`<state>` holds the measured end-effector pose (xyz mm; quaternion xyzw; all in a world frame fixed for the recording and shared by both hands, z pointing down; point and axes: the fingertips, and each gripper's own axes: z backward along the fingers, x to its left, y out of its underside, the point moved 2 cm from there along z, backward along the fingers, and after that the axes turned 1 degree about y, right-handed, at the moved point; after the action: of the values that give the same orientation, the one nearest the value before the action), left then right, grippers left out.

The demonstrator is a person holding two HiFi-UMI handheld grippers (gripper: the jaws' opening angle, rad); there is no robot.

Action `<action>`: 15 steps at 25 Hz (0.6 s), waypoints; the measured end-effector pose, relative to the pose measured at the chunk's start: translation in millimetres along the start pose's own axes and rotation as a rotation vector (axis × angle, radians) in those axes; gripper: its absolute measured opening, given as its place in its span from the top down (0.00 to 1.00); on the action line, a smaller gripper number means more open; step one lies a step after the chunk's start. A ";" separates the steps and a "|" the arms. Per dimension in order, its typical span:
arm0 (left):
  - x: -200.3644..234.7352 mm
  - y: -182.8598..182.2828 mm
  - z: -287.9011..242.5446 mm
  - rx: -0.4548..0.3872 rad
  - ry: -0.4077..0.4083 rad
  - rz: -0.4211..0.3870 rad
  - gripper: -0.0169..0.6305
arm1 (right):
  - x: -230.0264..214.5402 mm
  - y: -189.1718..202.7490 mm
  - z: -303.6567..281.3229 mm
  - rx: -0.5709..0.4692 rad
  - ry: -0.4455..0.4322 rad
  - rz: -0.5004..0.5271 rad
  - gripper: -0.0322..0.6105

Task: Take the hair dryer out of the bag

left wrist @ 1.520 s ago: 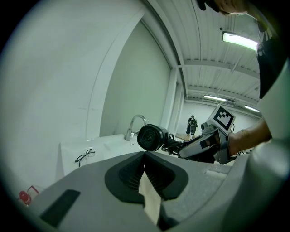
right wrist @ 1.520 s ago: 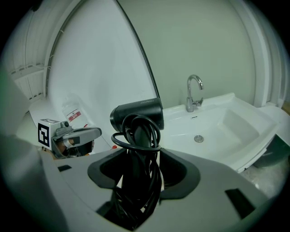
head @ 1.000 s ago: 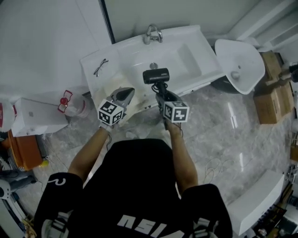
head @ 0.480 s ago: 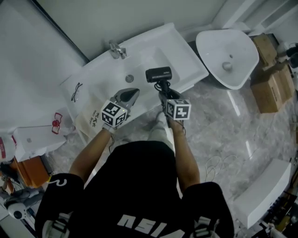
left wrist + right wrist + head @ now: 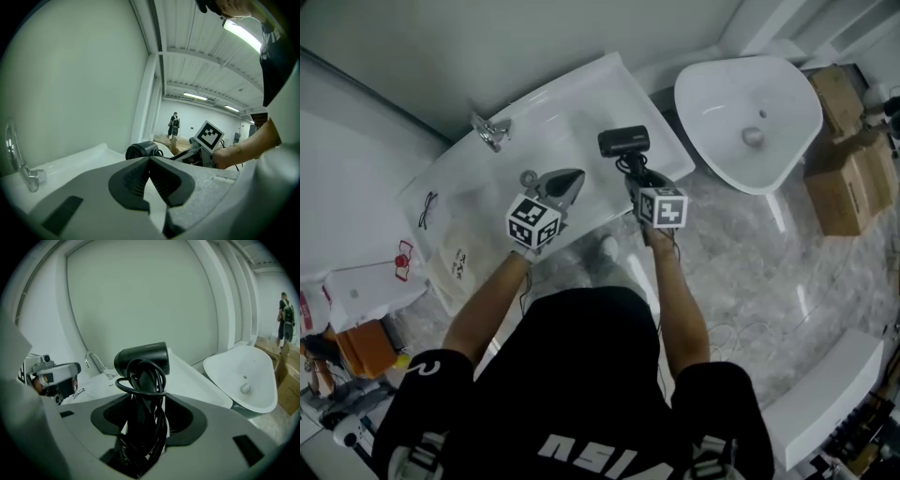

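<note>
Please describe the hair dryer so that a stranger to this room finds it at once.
Find the long white washbasin along the wall. Over its right end, the right gripper holds the hair dryer upright between its jaws. It is the only black object there, its cord wound round the handle; the left gripper beside it holds nothing.

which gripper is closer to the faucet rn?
Left. The left gripper hangs over the sink counter, a little right of the faucet in the head view. The right gripper, shut on the hair dryer, is further right, by the counter's end.
</note>
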<state>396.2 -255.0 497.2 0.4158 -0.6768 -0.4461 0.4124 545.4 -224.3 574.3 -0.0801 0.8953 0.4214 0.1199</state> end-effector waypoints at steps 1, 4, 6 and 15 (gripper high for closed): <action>0.7 -2.4 -9.2 -0.004 -0.007 0.005 0.98 | -10.7 -3.8 -3.3 0.003 0.000 0.003 0.61; 4.7 -2.6 -33.0 0.000 -0.017 0.014 0.98 | -37.7 -11.1 -18.1 0.023 0.002 0.003 0.61; 8.2 0.7 -44.5 0.001 -0.018 0.027 0.98 | -52.4 -12.8 -30.7 0.038 0.009 0.005 0.61; 31.6 19.6 -78.9 0.040 -0.060 0.083 0.98 | -91.0 -15.7 -93.8 0.088 0.003 0.030 0.61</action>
<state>455.7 -299.9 542.3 0.3820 -0.7142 -0.4273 0.4017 622.7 -303.0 646.2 -0.0621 0.9143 0.3830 0.1159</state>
